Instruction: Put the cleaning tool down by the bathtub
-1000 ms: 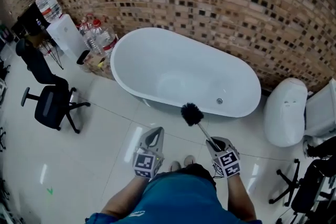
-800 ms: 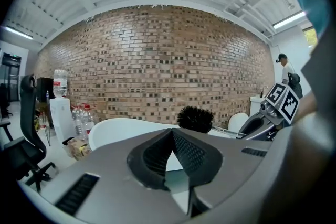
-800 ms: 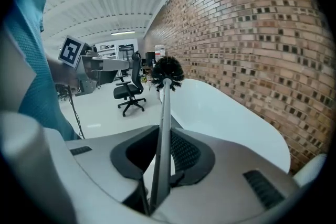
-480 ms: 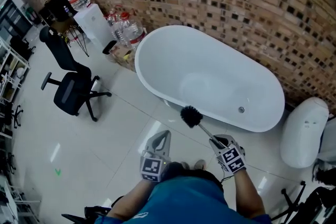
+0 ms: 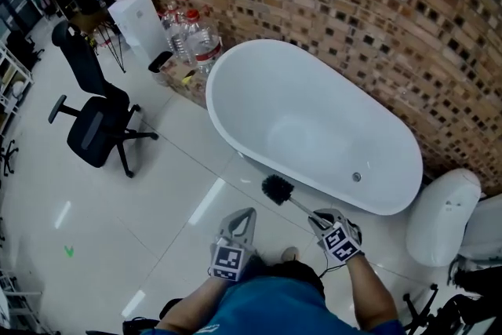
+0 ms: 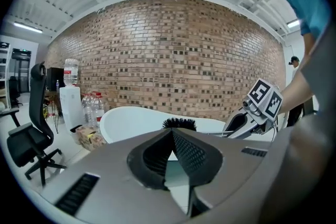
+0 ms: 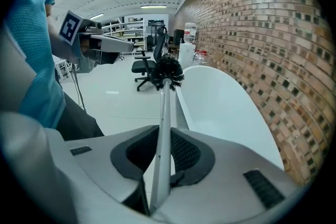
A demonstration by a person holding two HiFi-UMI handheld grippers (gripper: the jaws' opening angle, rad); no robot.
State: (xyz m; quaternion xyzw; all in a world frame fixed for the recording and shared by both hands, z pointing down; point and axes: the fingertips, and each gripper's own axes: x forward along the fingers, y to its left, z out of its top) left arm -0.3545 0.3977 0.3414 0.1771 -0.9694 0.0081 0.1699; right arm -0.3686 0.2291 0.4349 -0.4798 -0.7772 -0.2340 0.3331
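The cleaning tool is a brush with a black bristle head [image 5: 277, 189] on a pale straight handle [image 5: 300, 205]. My right gripper [image 5: 319, 219] is shut on that handle, and the head points out over the floor just in front of the white oval bathtub [image 5: 314, 129]. In the right gripper view the handle [image 7: 164, 128] runs between the pads of the right gripper [image 7: 163, 136] to the bristle head [image 7: 167, 72], with the bathtub [image 7: 220, 107] to its right. My left gripper [image 5: 244, 214] is shut and holds nothing. Its jaws meet in the left gripper view [image 6: 172, 131], with the bristle head [image 6: 179, 123] just beyond them.
A brick wall [image 5: 353, 4] runs behind the tub. Large water bottles [image 5: 192, 35], a white appliance [image 5: 141, 23] and a box of clutter [image 5: 184, 78] stand at the tub's left end. A black office chair [image 5: 94, 129] stands left, a white toilet [image 5: 443, 216] right.
The head view has swung, so the tub sits further right. The brush head has come down and left, off the tub's front rim to over the floor. Both grippers stay as they were.
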